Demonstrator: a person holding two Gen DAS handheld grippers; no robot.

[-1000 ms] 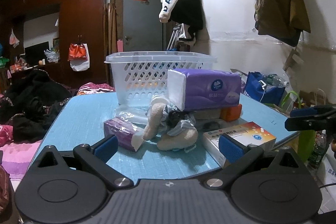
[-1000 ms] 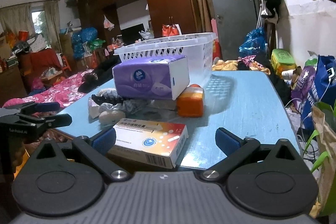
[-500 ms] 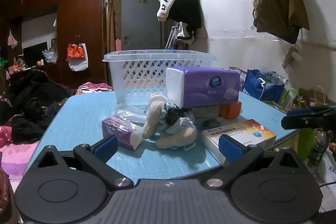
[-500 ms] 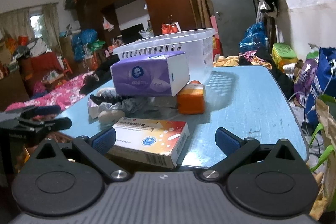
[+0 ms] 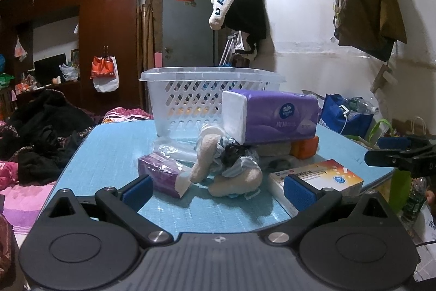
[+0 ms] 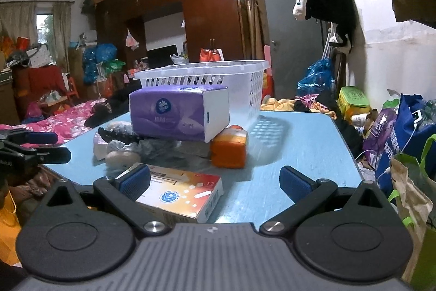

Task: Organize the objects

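On the blue table (image 5: 109,152) a white slotted basket (image 5: 207,97) stands at the back. In front of it a large purple tissue pack (image 5: 275,115) rests on a pile: beige socks (image 5: 234,176), an orange box (image 5: 305,146), a small purple tissue pack (image 5: 160,172) and a red-and-white carton (image 5: 318,177). My left gripper (image 5: 216,188) is open at the near edge, holding nothing. My right gripper (image 6: 215,180) is open too, its left finger just over the carton (image 6: 179,192). The right wrist view also shows the basket (image 6: 207,81), the tissue pack (image 6: 177,112) and the orange box (image 6: 229,149).
Dark clothes (image 5: 35,135) lie on a bed left of the table. Bags (image 6: 403,132) crowd the floor to the right. A wardrobe (image 5: 109,29) and a grey door (image 5: 188,26) stand behind. The right half of the table (image 6: 305,149) holds nothing.
Both grippers have risen slightly and edged toward the table. The right one now reaches over the carton's near corner. No object has moved.
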